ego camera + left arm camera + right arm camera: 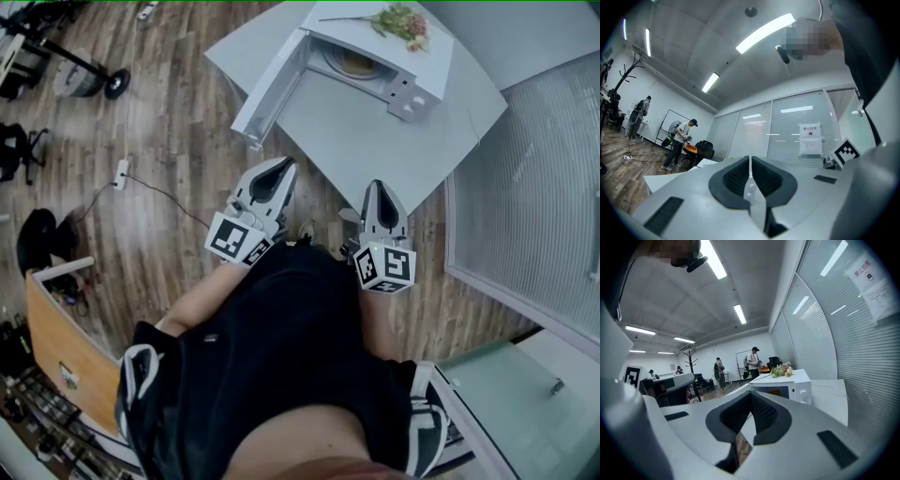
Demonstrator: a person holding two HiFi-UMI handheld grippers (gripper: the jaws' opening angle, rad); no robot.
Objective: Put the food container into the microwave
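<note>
Seen from above, a person in a black top holds both arms tucked in close to the body, forearms reaching forward over a wood floor (178,141), with one set of tongs in each hand. Both point ahead toward a white counter (375,141) and stop just short of its near corner. A white microwave (422,66) stands at the far side of the counter, its door (267,89) swung wide open to the left and its open front facing the person. The food container (356,64) sits inside the microwave, a low yellowish shape that looks roundish; no long axis or facing can be made out. The left tongs (284,165) are clenched, jaw tips pressed together with nothing between them. The right tongs (377,187) are likewise closed tip to tip and empty. A sprig of flowers (398,21) lies on top of the microwave.
</note>
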